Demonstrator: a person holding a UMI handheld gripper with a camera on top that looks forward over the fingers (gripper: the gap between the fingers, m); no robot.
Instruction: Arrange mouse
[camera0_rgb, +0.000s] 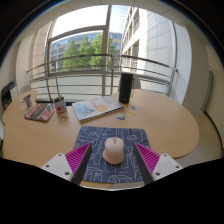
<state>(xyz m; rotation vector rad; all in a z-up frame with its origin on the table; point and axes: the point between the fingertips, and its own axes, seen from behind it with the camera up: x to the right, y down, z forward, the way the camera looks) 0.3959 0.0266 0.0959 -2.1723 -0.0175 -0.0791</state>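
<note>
A beige mouse lies on a dark blue patterned mouse mat on the round wooden table. My gripper is open. Its pink-padded fingers stand wide apart at either side of the mouse, with a clear gap on both sides. The mouse rests on the mat between the fingertips.
Beyond the mat lie an open book or magazine, a black cylindrical speaker, a can and a stack of items at the left. A railing and large windows stand behind the table. A chair is at the far left.
</note>
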